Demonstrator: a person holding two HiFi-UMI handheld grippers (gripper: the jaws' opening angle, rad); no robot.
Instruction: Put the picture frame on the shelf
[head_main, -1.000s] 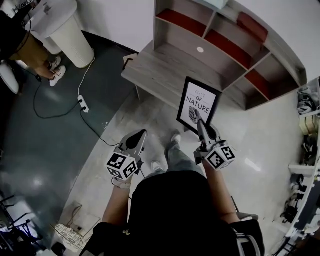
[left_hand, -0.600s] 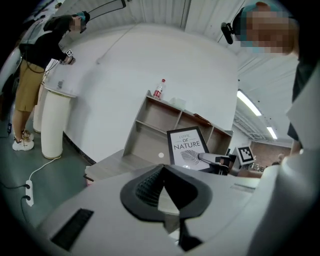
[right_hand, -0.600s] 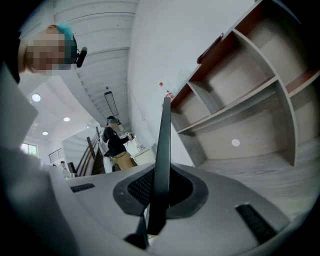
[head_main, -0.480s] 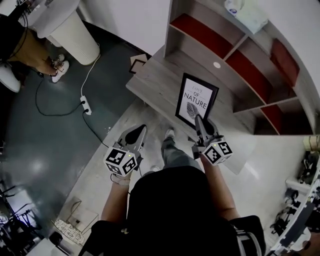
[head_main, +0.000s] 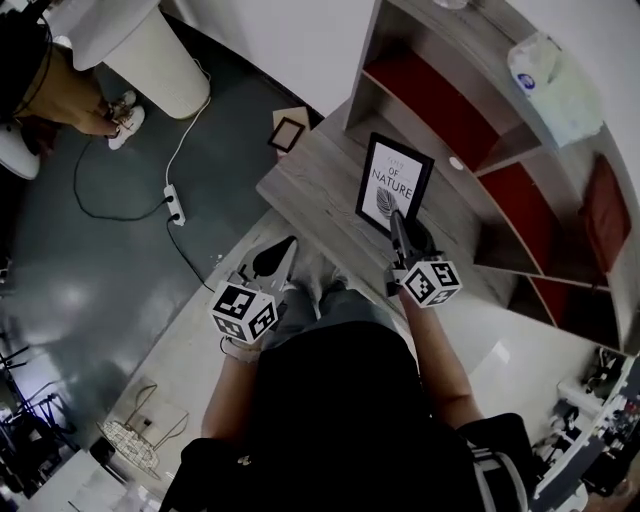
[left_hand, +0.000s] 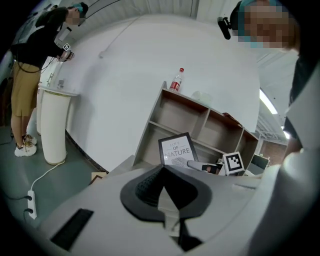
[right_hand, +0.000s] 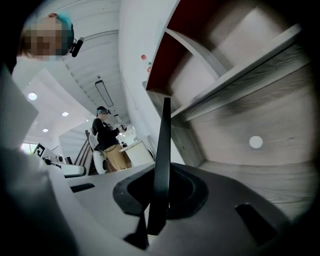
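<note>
Picture frame (head_main: 394, 185) is pinched by its edge in the right gripper (head_main: 398, 222), upright over the shelf's (head_main: 325, 195) wide bottom ledge, with open cubbies right behind it. Left gripper (head_main: 285, 250) hangs off to the side, jaws pressed together on nothing. A smaller frame (head_main: 288, 133) lies on the floor nearby.

Power strip (head_main: 172, 206) — white cylinder (head_main: 150, 58)

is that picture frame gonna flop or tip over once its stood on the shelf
Probably stiff: the picture frame looks flat and upright though the right gripper pinches only its lower edge. Likely tippy: seen edge-on in the right gripper view it is very thin, so on the shelf it may need something to lean on.
</note>
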